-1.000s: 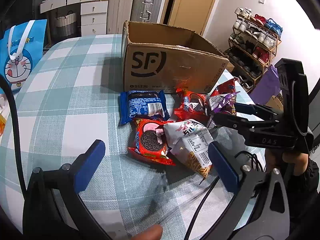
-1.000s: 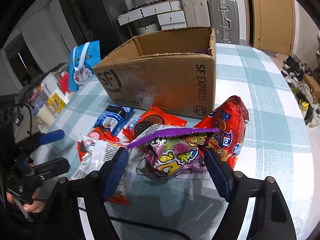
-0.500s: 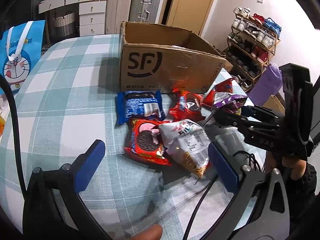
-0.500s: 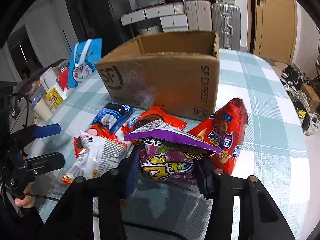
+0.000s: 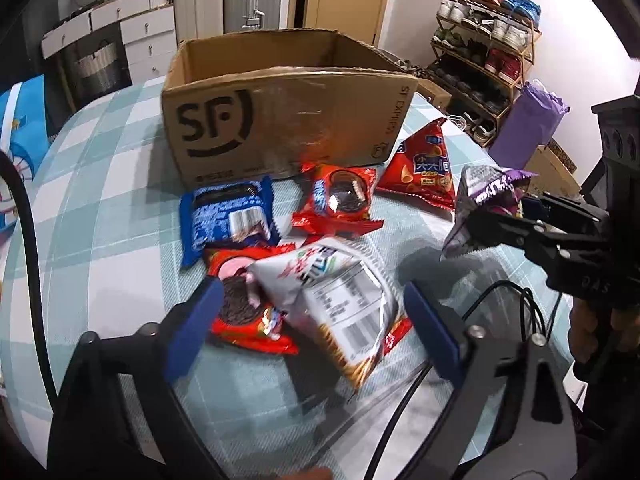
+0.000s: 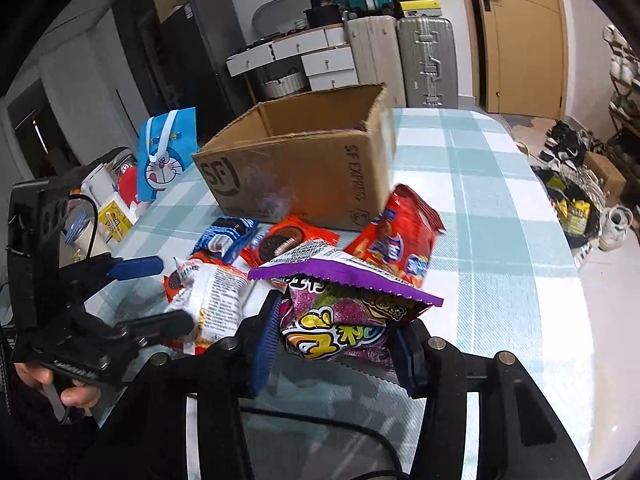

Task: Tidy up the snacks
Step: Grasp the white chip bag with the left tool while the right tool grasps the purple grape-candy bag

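Purple crinkled foil snack bag [image 6: 340,320] lifted off the table, pinched between the right gripper's [image 6: 334,344] blue pads, white plastic snack bag [image 5: 340,300] lying flat between the left gripper's [image 5: 308,328] closing pads, overlapping a red cookie packet [image 5: 240,316], open brown cardboard box [image 5: 288,128] beyond them

Both wrist views look steeply down, close over the table [image 5: 100,200]; both share the box [image 5: 280,120] [image 6: 304,176].
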Demonstrator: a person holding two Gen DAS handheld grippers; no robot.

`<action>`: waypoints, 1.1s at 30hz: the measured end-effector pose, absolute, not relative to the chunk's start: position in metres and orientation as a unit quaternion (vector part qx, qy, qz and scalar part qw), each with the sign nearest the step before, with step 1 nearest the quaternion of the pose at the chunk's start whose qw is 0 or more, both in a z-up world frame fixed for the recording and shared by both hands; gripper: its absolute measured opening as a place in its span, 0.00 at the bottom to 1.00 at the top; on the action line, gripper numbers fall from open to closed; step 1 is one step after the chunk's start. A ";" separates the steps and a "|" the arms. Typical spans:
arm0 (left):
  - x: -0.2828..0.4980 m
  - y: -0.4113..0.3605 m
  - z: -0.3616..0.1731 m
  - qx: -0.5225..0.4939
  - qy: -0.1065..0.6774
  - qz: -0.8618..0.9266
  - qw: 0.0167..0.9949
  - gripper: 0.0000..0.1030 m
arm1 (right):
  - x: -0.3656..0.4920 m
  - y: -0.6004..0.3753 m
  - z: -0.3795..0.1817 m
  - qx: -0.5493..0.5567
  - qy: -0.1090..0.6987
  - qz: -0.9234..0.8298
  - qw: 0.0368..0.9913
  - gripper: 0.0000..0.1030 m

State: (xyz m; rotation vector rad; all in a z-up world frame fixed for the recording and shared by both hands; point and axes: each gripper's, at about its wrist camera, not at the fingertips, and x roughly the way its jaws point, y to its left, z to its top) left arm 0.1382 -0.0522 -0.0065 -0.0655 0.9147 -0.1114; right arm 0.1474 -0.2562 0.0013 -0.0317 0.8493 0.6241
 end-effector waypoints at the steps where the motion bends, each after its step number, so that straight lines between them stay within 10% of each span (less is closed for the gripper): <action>1: 0.139 -0.054 -0.007 -0.028 0.440 -0.055 0.896 0.80 | 0.147 -0.257 0.000 -0.014 0.406 0.298 0.864 0.48; 33: 0.132 -0.059 -0.005 -0.080 0.416 -0.116 0.898 0.43 | 0.140 -0.263 0.009 -0.005 0.390 0.295 0.872 0.48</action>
